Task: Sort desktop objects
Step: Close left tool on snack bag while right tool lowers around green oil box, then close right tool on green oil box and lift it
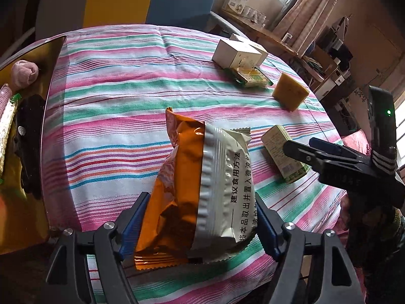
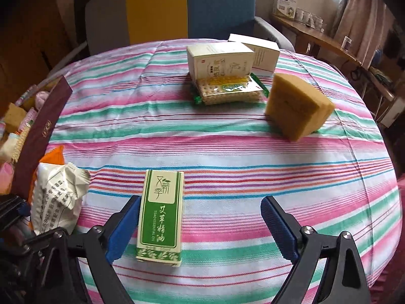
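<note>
An orange and white snack packet (image 1: 202,185) lies tilted between the fingers of my left gripper (image 1: 201,197), which stands open around it; I cannot tell whether a pad still touches it. The same packet (image 2: 58,197) shows at the left of the right wrist view. A green and cream essential-oil box (image 2: 160,215) lies on the striped cloth inside my open right gripper (image 2: 201,202), close against the left finger (image 2: 121,228), far from the other one. In the left wrist view that box (image 1: 281,157) sits at the right gripper's (image 1: 301,145) tips.
A yellow sponge (image 2: 298,106), a cracker packet (image 2: 227,91) and two white boxes (image 2: 220,60) lie at the far side of the table. A maroon-rimmed box (image 2: 43,126) at the left holds a pink sock (image 1: 24,72) and other things. Chairs stand behind.
</note>
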Available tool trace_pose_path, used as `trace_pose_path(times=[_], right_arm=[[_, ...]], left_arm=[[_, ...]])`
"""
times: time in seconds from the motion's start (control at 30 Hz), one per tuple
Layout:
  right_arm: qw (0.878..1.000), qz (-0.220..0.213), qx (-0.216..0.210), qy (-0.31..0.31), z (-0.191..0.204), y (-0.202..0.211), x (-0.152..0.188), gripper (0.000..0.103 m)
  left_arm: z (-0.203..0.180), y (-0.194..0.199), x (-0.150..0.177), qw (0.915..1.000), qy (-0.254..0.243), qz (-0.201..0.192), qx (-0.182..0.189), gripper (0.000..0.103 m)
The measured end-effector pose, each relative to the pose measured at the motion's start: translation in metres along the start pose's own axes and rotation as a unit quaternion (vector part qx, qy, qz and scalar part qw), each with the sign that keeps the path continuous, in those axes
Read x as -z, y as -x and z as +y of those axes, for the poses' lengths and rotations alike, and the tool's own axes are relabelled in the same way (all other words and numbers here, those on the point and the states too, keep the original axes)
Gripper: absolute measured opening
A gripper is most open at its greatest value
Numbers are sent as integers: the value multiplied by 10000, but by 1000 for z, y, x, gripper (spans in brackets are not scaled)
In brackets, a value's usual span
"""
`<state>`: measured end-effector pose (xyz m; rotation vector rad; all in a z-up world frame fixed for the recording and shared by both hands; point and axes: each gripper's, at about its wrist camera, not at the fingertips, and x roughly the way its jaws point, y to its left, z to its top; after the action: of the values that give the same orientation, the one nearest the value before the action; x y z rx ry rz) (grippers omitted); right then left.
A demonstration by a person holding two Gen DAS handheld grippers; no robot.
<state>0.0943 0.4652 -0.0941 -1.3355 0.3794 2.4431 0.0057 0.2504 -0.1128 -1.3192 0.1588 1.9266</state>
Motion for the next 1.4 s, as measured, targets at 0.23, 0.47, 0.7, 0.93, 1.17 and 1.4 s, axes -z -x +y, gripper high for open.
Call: trace_pose_path(times=[0.23, 0.47, 0.7, 0.93, 1.17, 1.4], right_arm=[[9970, -268, -547, -473, -13, 14, 17, 73], [9978, -146, -645, -37, 17, 2, 14, 60], [9982, -105, -572, 170, 20, -7, 18, 45], [9978, -124, -606, 230, 20, -11, 18, 47], [9933, -215, -1131, -69, 16, -13, 19, 75], [9952, -378, -893, 118, 30, -11, 24, 81]], left_arm=[[-6, 0, 1, 9999, -155, 15, -72, 78], [-9, 1, -1, 9995, -285, 38, -151, 78], [-13, 8, -16, 9981, -585, -107, -172, 78], [-15, -11, -21, 9966, -794, 180, -163, 78], [-2, -15, -23, 9995, -304, 94, -8, 73], [-5, -11, -16, 9996, -271, 38, -79, 70]])
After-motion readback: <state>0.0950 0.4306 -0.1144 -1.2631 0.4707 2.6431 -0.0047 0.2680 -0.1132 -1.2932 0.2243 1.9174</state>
